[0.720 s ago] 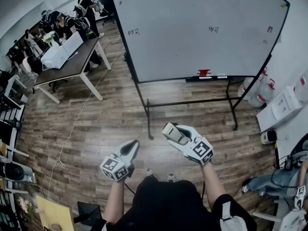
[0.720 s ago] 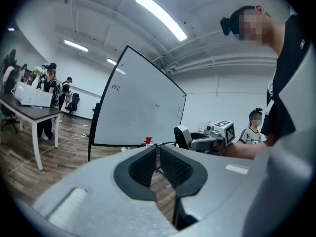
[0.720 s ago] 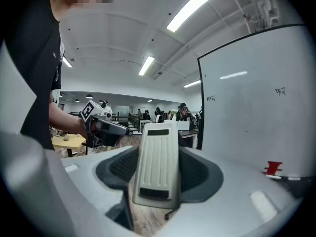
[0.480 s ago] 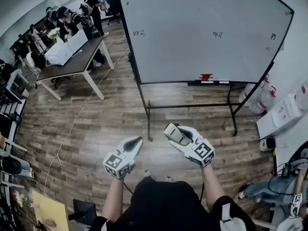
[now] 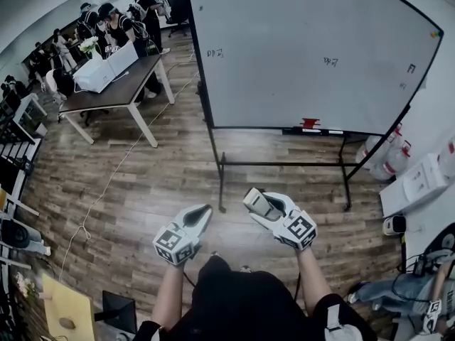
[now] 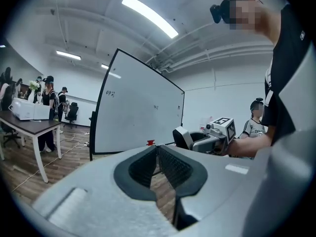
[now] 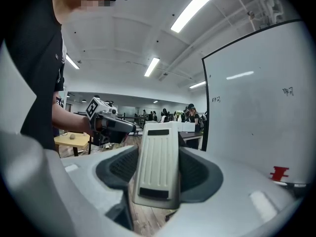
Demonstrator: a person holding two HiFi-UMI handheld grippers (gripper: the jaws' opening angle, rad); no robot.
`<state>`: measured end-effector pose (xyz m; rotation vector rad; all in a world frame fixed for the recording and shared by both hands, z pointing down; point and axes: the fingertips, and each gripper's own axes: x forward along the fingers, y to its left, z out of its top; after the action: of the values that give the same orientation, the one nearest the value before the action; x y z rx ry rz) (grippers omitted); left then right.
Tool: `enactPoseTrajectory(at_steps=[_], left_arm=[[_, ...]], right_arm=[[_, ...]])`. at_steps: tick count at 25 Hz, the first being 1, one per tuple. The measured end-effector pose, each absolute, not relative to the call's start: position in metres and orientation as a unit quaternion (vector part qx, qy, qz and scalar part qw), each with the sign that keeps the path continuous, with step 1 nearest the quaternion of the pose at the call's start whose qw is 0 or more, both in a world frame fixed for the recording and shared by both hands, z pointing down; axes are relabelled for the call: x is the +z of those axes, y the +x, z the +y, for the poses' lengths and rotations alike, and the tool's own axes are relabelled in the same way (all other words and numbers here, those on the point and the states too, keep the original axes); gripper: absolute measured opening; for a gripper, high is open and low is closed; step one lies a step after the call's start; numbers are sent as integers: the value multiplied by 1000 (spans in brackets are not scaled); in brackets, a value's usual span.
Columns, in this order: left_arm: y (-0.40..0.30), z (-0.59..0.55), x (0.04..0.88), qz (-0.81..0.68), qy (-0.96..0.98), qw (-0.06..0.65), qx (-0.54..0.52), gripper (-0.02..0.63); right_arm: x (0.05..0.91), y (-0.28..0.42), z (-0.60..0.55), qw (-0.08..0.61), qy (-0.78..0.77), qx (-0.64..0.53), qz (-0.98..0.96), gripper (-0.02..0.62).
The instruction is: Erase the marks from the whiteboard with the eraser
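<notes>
A large whiteboard (image 5: 313,55) on a black wheeled stand fills the upper right of the head view. Small dark marks sit on it at the upper left (image 5: 215,52), the middle (image 5: 330,61) and the right edge (image 5: 411,68). My right gripper (image 5: 257,202) is shut on a pale grey eraser (image 7: 157,163), held over the floor in front of the board. My left gripper (image 5: 202,214) is shut with nothing in it, beside the right one. A red object (image 5: 310,123) rests on the board's tray.
A dark-topped table (image 5: 114,89) with white boxes stands at the left, with several people behind it. A cable (image 5: 106,183) runs across the wood floor. White jugs (image 5: 384,155) and boxes sit at the right wall. The stand's crossbar (image 5: 284,165) lies ahead.
The whiteboard has shifted right and down in the head view as the view moved. Both grippers stay in about the same place, the right one still shut on the eraser.
</notes>
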<state>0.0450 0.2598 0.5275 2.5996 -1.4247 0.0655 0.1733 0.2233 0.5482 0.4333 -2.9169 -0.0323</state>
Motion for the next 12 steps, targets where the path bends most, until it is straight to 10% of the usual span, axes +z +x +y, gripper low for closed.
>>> enactPoseTrajectory(at_steps=[12], left_arm=[[7, 201, 534, -461, 880, 109, 23, 33]], right_arm=[[550, 133, 169, 105, 161, 3, -981, 258]])
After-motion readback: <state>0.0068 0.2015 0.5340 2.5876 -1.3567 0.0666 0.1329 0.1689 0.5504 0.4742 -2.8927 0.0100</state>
